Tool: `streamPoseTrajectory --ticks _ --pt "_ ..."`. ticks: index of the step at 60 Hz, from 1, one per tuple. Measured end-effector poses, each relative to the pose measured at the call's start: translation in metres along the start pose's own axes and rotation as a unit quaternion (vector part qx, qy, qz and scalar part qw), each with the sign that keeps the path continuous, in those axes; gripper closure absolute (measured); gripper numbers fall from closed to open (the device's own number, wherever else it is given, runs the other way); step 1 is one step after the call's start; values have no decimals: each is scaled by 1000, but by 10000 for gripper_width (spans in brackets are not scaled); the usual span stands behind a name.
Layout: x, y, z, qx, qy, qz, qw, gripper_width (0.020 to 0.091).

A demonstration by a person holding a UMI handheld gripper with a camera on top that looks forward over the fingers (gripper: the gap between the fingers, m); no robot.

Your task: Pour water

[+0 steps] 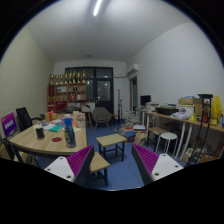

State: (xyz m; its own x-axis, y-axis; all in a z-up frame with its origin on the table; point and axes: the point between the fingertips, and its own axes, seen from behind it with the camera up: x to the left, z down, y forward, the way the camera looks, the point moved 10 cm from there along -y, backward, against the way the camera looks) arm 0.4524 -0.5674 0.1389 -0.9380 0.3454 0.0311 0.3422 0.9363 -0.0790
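The room is a long office with a blue floor [122,168], pale walls and a strip light [97,7] on the ceiling. Off to the left stands a round wooden table [38,143], the biggest thing near at hand, with black chairs [22,117] behind it. On its top sit the things for pouring: a tall blue bottle [69,130] standing upright, a dark cup [40,132] a little way left of it, and some smaller bits I cannot make out. Whether the bottle or the cup holds any water cannot be told from here. A low wooden bench [111,142] stands in the middle of the floor, and a long desk [185,120] crowded with equipment runs along the right wall. The gripper [112,163] is raised in the open, fingers spread wide with nothing between the magenta pads [80,161]. The bottle lies well beyond the left finger, off to the left.
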Motion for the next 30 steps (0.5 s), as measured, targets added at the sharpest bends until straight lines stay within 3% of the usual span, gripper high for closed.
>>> streamPoseTrajectory --ticks 9,17,30 --pt "9 24 1 0 4 -1 1000 278" --pt "31 43 1 -25 -5 -26 999 277" --pt "124 114 20 -27 -15 -95 995 281"
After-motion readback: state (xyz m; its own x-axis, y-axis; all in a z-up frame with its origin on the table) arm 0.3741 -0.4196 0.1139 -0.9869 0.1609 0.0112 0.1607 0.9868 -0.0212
